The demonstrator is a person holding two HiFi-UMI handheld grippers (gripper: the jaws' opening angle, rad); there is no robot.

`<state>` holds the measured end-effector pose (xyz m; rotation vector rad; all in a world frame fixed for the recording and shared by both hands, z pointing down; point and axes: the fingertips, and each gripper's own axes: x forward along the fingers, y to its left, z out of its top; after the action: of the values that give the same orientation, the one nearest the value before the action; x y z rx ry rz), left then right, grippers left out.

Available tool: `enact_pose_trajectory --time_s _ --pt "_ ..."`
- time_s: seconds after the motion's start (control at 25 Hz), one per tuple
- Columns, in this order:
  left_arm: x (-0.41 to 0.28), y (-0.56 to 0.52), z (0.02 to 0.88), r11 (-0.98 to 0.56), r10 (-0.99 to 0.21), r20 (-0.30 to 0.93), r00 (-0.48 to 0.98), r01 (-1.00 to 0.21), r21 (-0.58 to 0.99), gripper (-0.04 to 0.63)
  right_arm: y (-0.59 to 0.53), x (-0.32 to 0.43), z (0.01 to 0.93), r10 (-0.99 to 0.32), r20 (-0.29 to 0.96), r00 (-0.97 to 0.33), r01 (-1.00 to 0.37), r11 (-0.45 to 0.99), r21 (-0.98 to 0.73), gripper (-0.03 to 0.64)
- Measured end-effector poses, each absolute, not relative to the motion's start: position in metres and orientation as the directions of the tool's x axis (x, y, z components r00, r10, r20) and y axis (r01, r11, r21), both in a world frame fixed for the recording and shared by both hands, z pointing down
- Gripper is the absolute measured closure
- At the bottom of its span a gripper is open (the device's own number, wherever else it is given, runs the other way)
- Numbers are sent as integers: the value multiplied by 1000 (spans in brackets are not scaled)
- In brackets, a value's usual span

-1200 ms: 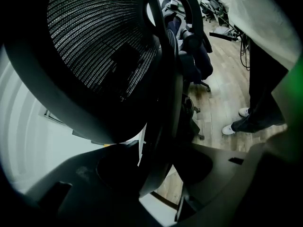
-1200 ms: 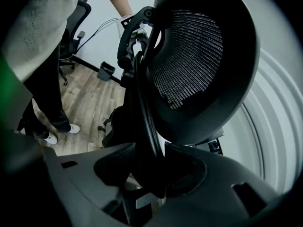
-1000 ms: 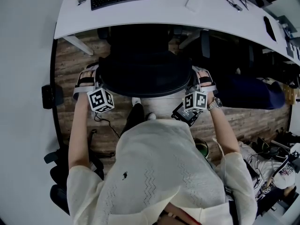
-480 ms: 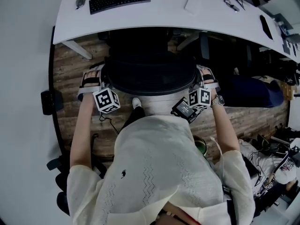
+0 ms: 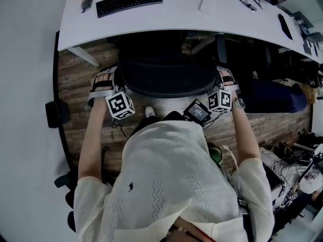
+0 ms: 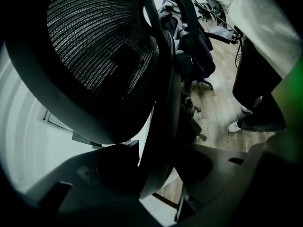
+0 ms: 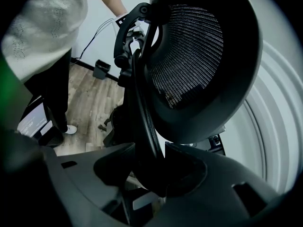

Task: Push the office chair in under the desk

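Note:
The black mesh office chair (image 5: 166, 72) stands at the white desk (image 5: 192, 21), with its seat under the desktop and its backrest just outside the edge. My left gripper (image 5: 103, 80) is shut on the backrest's left rim, and my right gripper (image 5: 225, 78) is shut on the right rim. In the left gripper view, the backrest's dark frame (image 6: 163, 103) runs down between the jaws, below the mesh headrest (image 6: 99, 46). In the right gripper view, the frame (image 7: 142, 122) is likewise clamped, under the mesh headrest (image 7: 189, 56).
A keyboard (image 5: 129, 1), a white pad (image 5: 208, 3) and glasses (image 5: 251, 4) lie on the desk. A second chair draped in dark blue cloth (image 5: 275, 97) stands close on the right. The desk leg (image 5: 83, 57) is to the left of the chair. A black box (image 5: 54, 114) sits by the left wall.
Both grippers and the chair have moved toward the desk together. More of the chair now lies under the desktop. The grips have not changed.

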<state>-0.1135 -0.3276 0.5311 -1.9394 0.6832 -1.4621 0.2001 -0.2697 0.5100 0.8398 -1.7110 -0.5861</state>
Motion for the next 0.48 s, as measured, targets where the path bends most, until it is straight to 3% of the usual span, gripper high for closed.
enact_pose_trajectory --time_s 0.48 --pt "-115 -334 531 -668 -726 644 241 -27 -744 396 -274 200 509 -783 599 -170 -236 622 746 423"
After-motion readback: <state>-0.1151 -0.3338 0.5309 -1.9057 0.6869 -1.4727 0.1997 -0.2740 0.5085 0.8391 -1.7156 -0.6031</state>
